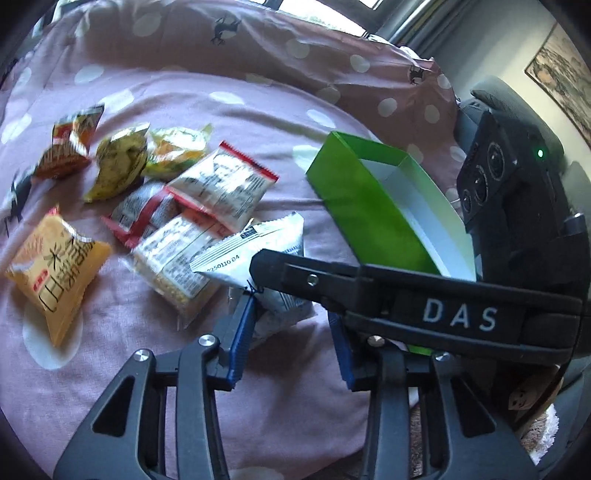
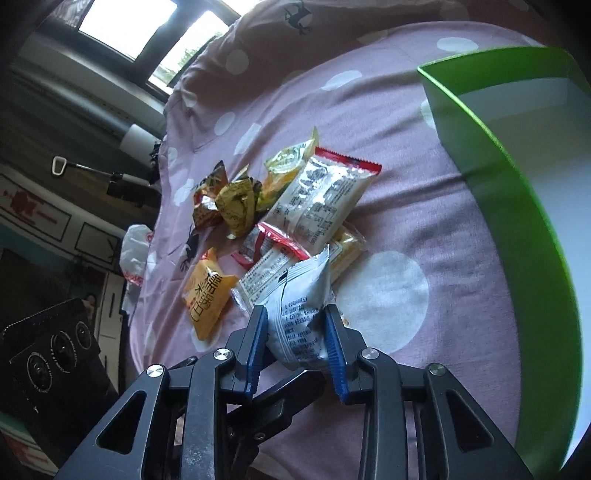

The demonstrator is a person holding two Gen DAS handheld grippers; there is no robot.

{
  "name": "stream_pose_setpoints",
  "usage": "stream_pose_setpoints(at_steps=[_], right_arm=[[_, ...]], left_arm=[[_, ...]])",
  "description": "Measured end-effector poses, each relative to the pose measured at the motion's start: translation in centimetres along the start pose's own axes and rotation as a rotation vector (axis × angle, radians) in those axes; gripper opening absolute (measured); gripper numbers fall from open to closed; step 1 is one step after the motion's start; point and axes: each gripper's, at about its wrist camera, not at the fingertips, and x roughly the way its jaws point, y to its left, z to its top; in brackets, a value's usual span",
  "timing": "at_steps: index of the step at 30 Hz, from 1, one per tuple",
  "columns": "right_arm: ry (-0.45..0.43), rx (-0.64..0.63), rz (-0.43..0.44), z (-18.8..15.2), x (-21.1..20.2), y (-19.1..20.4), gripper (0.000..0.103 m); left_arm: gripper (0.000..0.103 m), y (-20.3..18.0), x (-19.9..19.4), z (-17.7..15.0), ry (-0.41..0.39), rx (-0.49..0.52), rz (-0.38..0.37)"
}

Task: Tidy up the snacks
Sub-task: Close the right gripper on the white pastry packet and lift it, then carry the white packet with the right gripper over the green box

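My right gripper (image 2: 295, 314) is shut on a white-grey snack packet (image 2: 301, 310) at the near end of the snack pile. In the left wrist view the same packet (image 1: 258, 247) lies under the right gripper's black finger (image 1: 332, 280). My left gripper (image 1: 291, 310) is open, and the packet's near end sits between its blue pads (image 1: 240, 339) without being squeezed. A green box (image 1: 369, 206) with a white inside stands open just right of the pile, and its wall (image 2: 517, 206) fills the right wrist view's right side. Several packets lie loose: an orange one (image 1: 55, 273), a red-edged one (image 1: 225, 184) and yellow ones (image 1: 118, 162).
Everything rests on a pink polka-dot bedspread (image 1: 221, 92) with a raised pillow ridge (image 1: 332, 48) behind. A white plastic bag (image 2: 135, 254) hangs at the bed's left edge. The left gripper's body (image 2: 55, 354) sits low on the left. A window (image 2: 129, 26) is beyond.
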Motion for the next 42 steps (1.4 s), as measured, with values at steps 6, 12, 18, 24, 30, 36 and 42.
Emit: stream_pose_setpoints(at_steps=[6,12,18,24,30,36,42], right_arm=[[-0.135,-0.041,-0.031,0.5,-4.4,0.7,0.034],[-0.286,-0.042,-0.079,0.6,-9.9,-0.3,0.035],[-0.377,0.038,-0.100,0.7,-13.7,-3.6,0.035],[-0.408,0.129,-0.125,0.6,-15.1,-6.8,0.035],[-0.413,0.208,-0.141,0.5,-15.9,-10.0,0.035],[-0.385,0.274,-0.158,0.4,-15.7,-12.2,0.035],[-0.356,0.302,-0.183,0.3,-15.1,-13.2,0.035]], left_arm=[[0.038,-3.3,-1.3,1.7,-0.063,0.069,-0.028],[0.039,-8.6,-1.5,2.8,-0.112,0.193,-0.065],[0.039,-12.4,0.4,3.8,-0.091,0.253,-0.121],[0.038,-15.3,3.4,4.3,-0.036,0.281,-0.165],[0.038,-17.0,5.8,4.1,0.024,0.284,-0.191],[0.038,-17.4,7.8,3.8,0.083,0.258,-0.209],[0.037,-17.1,8.9,3.7,0.122,0.230,-0.222]])
